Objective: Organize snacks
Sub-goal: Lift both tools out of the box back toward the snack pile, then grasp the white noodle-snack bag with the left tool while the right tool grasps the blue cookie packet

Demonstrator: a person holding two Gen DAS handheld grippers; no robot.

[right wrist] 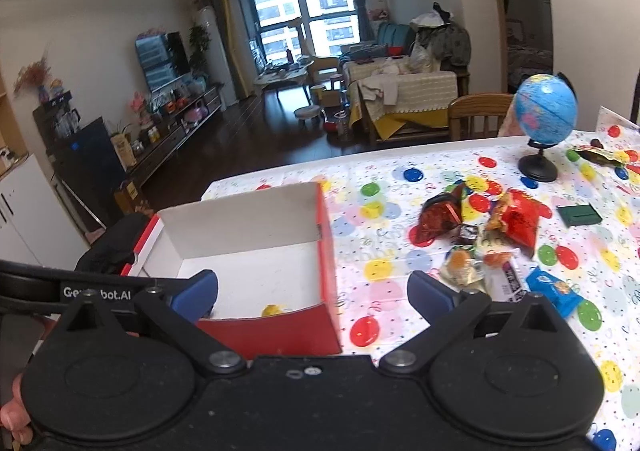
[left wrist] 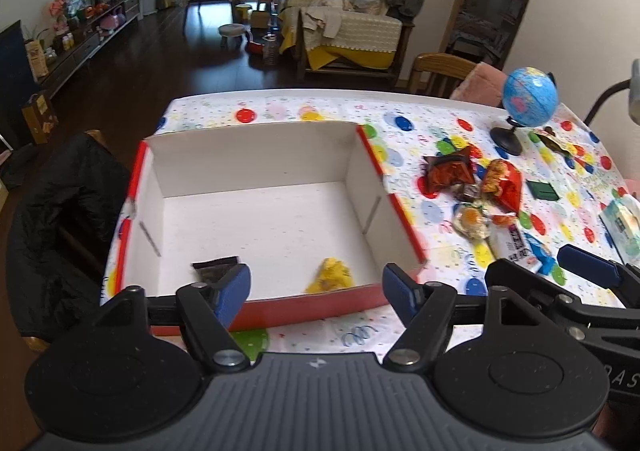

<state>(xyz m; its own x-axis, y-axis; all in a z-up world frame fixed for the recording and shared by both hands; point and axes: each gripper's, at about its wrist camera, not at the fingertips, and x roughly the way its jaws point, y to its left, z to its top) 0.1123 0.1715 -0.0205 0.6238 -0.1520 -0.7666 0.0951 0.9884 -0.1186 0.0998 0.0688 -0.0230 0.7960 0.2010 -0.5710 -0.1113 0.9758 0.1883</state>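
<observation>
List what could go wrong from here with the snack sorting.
1. The globe stands on a narrow stand just behind the snack pile; a reach for the far packets might knock it over.
2. The box sits near the table's edge, so a nudge from the open left gripper could shift it toward the edge.
3. The packets overlap, so the open right gripper may catch two at once.

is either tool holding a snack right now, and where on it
Nothing is held. The left tool and right tool both stand open and empty above the red box; the snack pile lies untouched.
</observation>
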